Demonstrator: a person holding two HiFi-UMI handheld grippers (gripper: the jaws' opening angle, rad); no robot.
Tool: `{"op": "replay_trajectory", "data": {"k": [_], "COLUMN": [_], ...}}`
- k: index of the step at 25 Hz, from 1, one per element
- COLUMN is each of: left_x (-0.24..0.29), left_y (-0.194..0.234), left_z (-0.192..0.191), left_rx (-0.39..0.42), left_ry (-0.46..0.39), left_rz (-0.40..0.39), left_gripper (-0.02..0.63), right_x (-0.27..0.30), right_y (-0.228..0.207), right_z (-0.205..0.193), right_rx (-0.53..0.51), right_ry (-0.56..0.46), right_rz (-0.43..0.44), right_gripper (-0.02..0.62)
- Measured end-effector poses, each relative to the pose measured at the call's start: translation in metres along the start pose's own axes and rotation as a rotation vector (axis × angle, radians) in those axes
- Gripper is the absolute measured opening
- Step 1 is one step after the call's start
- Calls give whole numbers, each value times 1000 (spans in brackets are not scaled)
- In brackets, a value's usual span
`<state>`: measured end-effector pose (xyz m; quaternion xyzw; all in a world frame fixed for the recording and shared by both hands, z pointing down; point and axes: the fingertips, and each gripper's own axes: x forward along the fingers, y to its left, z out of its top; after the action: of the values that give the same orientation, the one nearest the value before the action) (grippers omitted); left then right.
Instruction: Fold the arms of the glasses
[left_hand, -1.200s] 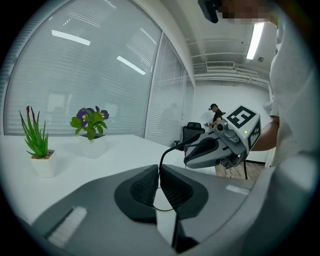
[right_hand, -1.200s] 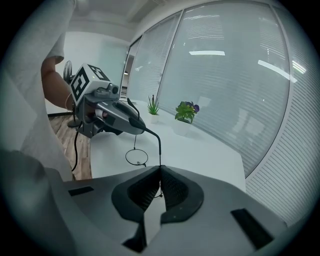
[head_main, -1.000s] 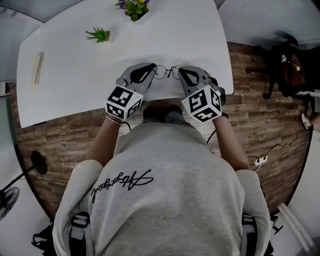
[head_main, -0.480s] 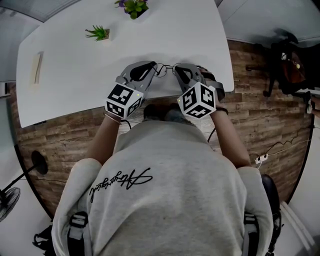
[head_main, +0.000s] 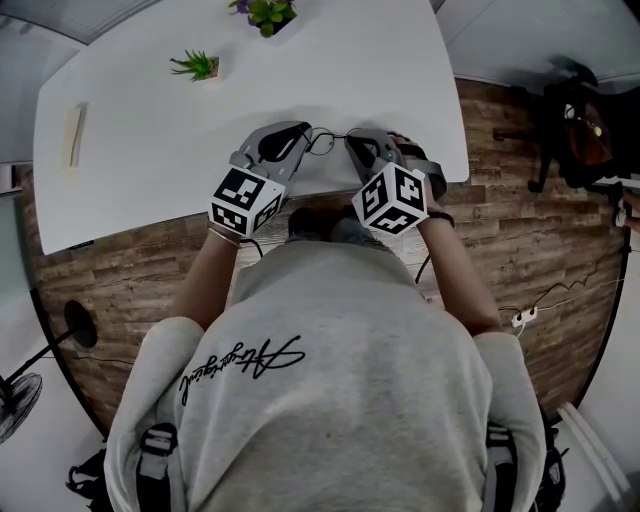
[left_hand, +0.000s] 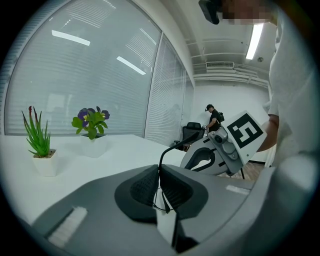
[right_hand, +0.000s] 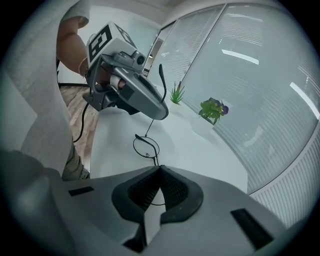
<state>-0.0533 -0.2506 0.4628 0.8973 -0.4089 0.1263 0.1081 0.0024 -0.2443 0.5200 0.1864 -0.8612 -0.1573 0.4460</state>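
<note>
A pair of thin black wire glasses (head_main: 328, 141) hangs just over the near edge of the white table (head_main: 150, 190), held between both grippers. My left gripper (head_main: 303, 134) is shut on one end of the frame. In the left gripper view one arm of the glasses (left_hand: 171, 148) rises from the closed jaws and curves right towards the right gripper (left_hand: 226, 146). My right gripper (head_main: 352, 141) is shut on the other end. In the right gripper view a round lens (right_hand: 146, 146) shows just beyond its closed jaws, with the left gripper (right_hand: 131, 91) behind it.
Two small potted plants (head_main: 198, 69) (head_main: 267, 15) stand at the table's far side. A pale wooden strip (head_main: 75, 135) lies at the far left. Wood floor lies below the near edge, a dark chair (head_main: 572, 130) stands at the right, and a person (left_hand: 214, 117) stands far off.
The right gripper has rolled and shifted a little left towards the left gripper, its marker cube showing a different face. The left gripper and the glasses have stayed put.
</note>
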Motion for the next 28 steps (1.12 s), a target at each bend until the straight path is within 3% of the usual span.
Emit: {"op": "replay_trajectory", "data": {"k": [16, 21, 28], "left_x": [1, 2, 4], "left_y": [-2, -3, -5], "left_z": [0, 0, 0], "left_rx": [17, 27, 44], "left_ry": [4, 11, 29], "left_rz": [8, 11, 30], "left_gripper": [9, 9, 6], "right_x": [4, 3, -4], "right_y": [3, 2, -9], "right_z": [-3, -3, -3], "right_rx": [6, 63, 202], "right_ry": [2, -17, -106], "right_rz": [33, 56, 20], "right_gripper": [0, 0, 16]}}
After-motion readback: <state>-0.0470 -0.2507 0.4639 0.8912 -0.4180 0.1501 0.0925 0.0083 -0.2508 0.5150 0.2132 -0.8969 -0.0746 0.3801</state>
